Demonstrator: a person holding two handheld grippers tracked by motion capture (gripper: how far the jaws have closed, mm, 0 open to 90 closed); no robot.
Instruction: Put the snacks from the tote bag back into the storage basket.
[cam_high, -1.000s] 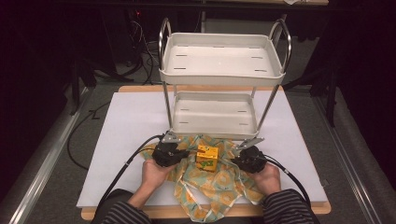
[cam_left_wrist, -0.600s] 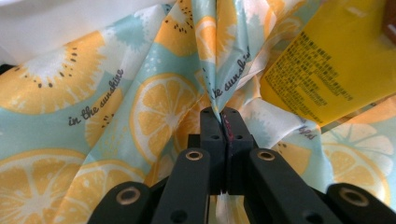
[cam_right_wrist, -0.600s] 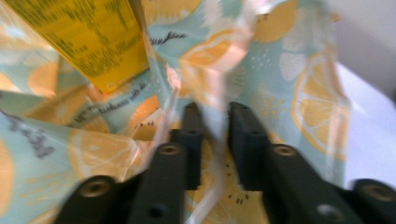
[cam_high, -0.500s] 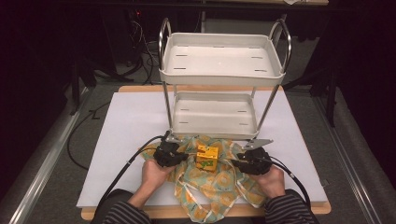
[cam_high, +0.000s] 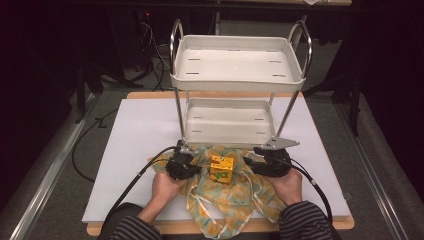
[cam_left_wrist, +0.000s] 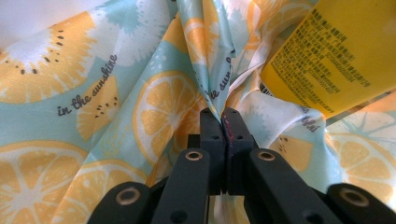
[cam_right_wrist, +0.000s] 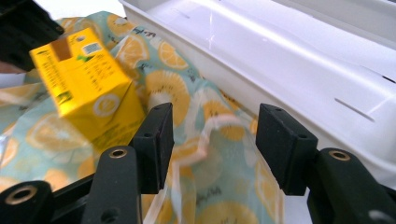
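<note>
A cloth bag (cam_high: 235, 195) printed with orange and kiwi slices lies crumpled at the front of the white table. On its middle stands a yellow carton (cam_high: 222, 169), tilted. My left gripper (cam_high: 196, 169) is left of the carton, shut on a raised fold of the cloth (cam_left_wrist: 140, 102); its pads (cam_left_wrist: 223, 116) pinch the fabric beside the carton (cam_left_wrist: 336, 51). My right gripper (cam_high: 248, 161) is to the right of the carton. Its jaws (cam_right_wrist: 215, 126) have just been opening and stand apart above the cloth (cam_right_wrist: 219, 186), pressing on nothing, with the carton (cam_right_wrist: 88, 88) to their left.
A white two-tier metal cart (cam_high: 237, 75) stands behind the cloth, its lower tray (cam_right_wrist: 289, 56) close to my right gripper. The white board (cam_high: 135, 135) has free room left and right of the cart. Black cables (cam_high: 135, 180) trail off both grippers toward the front edge.
My right gripper's jaws have opened and the hand has risen a little. My left gripper stays shut on the fold and has not moved.
</note>
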